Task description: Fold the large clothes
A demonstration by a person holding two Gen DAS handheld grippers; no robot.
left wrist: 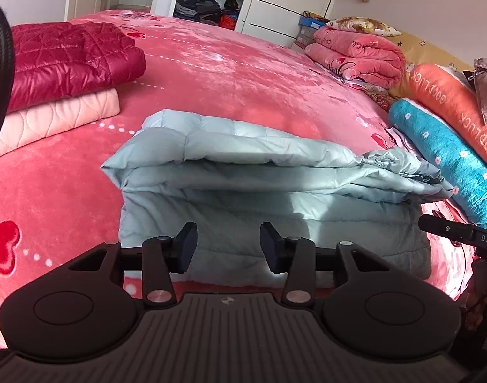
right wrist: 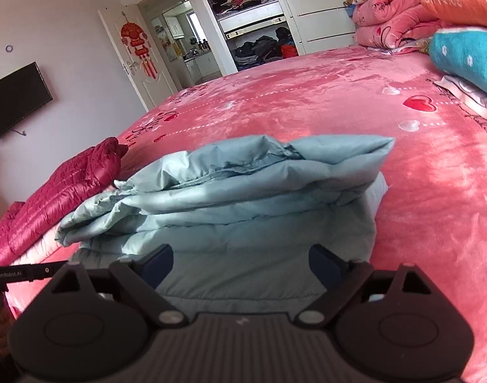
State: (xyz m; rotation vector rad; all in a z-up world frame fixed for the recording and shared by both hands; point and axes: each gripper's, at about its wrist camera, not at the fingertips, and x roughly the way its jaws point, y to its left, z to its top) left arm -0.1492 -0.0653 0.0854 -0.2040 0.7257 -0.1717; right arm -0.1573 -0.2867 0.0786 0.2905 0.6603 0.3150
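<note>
Pale blue padded jacket (left wrist: 243, 172) folded on pink bedspread (left wrist: 227, 73), near edge hidden behind left gripper (left wrist: 228, 247). Left jaws parted, empty. Right gripper (right wrist: 241, 260) wide apart, nothing pinched. Magenta jacket (left wrist: 58, 60) cut off at frame edge.

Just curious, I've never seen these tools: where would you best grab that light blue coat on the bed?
Probably the blue coat's near edge, coming in low from the front. Its folded layers stack there and face both open grippers, left and right.
</note>
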